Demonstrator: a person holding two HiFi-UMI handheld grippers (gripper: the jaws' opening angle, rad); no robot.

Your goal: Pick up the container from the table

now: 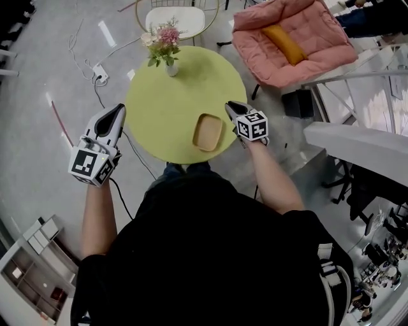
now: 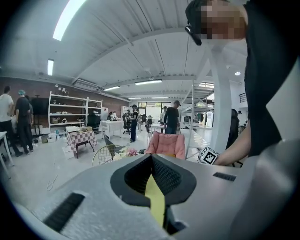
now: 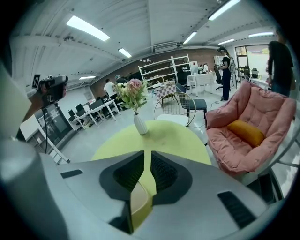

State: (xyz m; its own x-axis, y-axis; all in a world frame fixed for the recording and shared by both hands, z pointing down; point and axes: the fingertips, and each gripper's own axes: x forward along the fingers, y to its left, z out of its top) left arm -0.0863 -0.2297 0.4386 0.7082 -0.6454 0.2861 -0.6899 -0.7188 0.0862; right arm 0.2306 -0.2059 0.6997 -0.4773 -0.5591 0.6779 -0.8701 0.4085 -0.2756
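Observation:
The container (image 1: 208, 132), a shallow tan square tray, lies on the round yellow-green table (image 1: 172, 102) near its front right edge. My right gripper (image 1: 231, 105) hovers just to the right of it, over the table's rim, pointing away from me. In the right gripper view, the right gripper (image 3: 146, 152) shows a narrow gap between its jaws, and a corner of the container (image 3: 138, 201) shows below that gap, not pinched. My left gripper (image 1: 119, 108) hangs beyond the table's left edge. Seen from its own camera, the left gripper (image 2: 151, 155) has its tips together with nothing held.
A white vase of pink flowers (image 1: 167, 51) stands at the table's far edge. A pink cushioned chair (image 1: 287, 38) sits at the back right, with a white wire chair (image 1: 175, 19) behind the table. Cables (image 1: 95, 70) trail on the floor at left. A grey counter (image 1: 357, 143) runs along the right.

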